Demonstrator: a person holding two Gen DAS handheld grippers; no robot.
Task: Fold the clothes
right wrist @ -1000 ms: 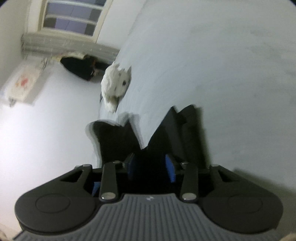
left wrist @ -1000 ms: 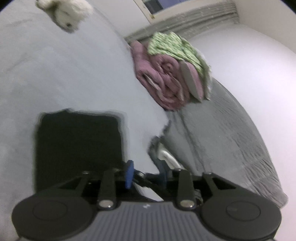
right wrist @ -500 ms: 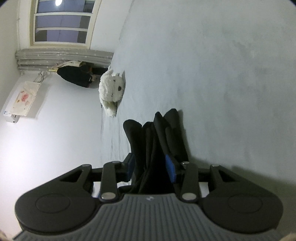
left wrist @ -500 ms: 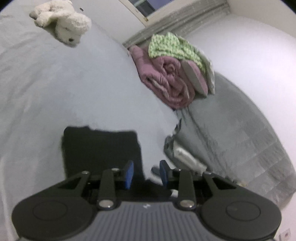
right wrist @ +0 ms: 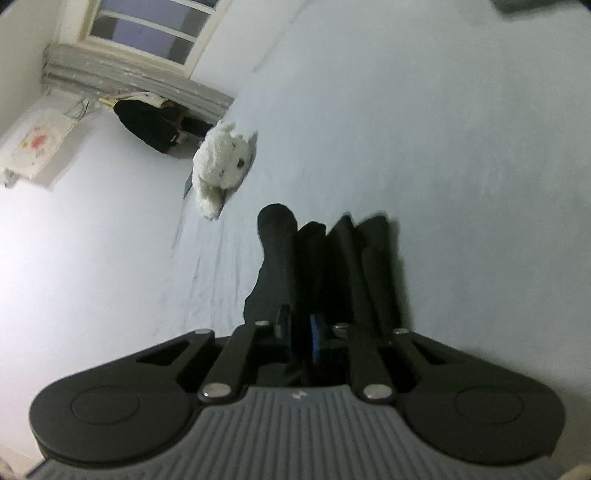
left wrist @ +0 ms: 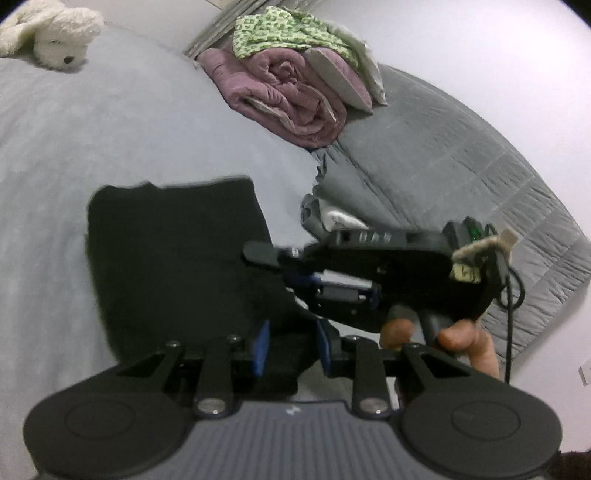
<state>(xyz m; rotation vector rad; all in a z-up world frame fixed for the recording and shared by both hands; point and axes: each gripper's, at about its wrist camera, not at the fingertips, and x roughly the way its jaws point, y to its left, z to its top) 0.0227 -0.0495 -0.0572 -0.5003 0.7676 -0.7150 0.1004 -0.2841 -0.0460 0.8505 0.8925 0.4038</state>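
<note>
A pale grey bed [left wrist: 110, 122] carries the folded black fabric garment [left wrist: 173, 251] near its edge; a rolled mauve quilt [left wrist: 291, 99] lies beyond. The right hand-held gripper [right wrist: 301, 326] has just been closing and pinches bunched black folds; the left hand-held gripper [left wrist: 291, 345] straddles the garment's near edge, its blue pads [left wrist: 263, 343] slightly apart, grip unclear.

One black garment [left wrist: 173, 254], one white plush toy [left wrist: 55, 33], one rolled purple blanket [left wrist: 291, 99] and two grippers [left wrist: 291, 347] [right wrist: 301, 332] are showing.
</note>
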